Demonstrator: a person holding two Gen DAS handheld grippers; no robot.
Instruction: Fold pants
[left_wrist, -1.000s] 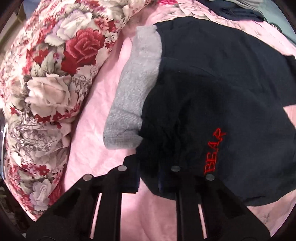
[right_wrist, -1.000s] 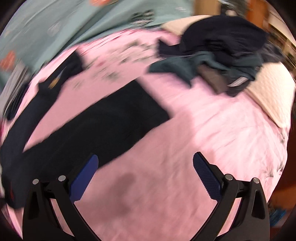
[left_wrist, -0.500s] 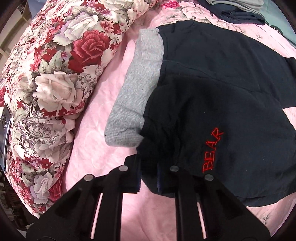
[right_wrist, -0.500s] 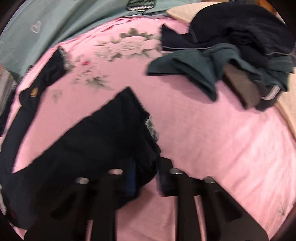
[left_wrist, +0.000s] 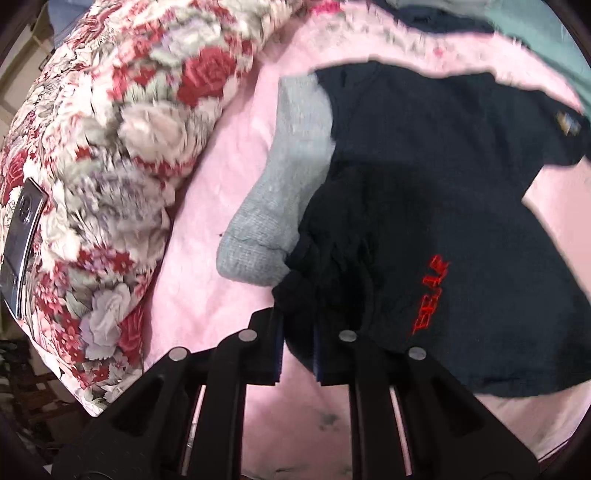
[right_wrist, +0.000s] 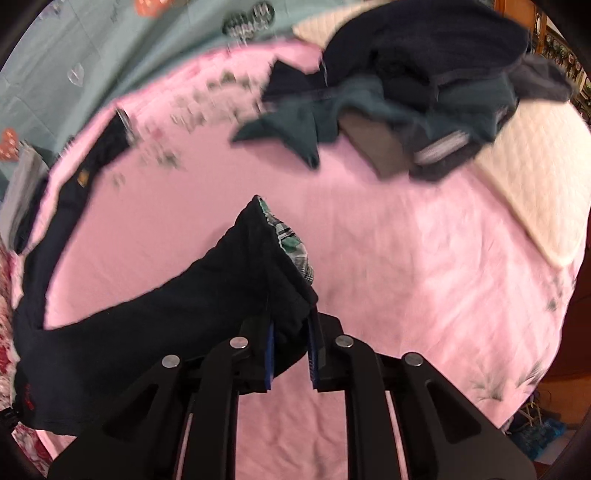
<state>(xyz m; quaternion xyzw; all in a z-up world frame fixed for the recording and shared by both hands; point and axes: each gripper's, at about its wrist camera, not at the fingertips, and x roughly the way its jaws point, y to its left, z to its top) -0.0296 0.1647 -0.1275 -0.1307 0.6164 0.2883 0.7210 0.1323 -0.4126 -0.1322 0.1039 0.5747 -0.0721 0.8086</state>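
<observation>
- Where the dark navy pants (left_wrist: 424, 192) lie across the pink bedsheet (left_wrist: 229, 155), the left gripper (left_wrist: 298, 347) has its jaws pressed together on a bunched fold of fabric near the grey waistband (left_wrist: 284, 177).
- Red embroidered lettering (left_wrist: 430, 295) marks the pants just right of that pinch.
- A floral pillow (left_wrist: 110, 147) lies left of the waistband, apart from it.
- In the right wrist view, the right gripper (right_wrist: 291, 354) pinches a leg end of the pants (right_wrist: 207, 288), raised off the pink bedsheet (right_wrist: 406, 258); a plaid lining (right_wrist: 291, 243) shows at the hem opening.
- The second leg (right_wrist: 77, 177) curves along the sheet at far left.
- A heap of dark clothes (right_wrist: 413, 85) rests at upper right, well apart from the pants.
</observation>
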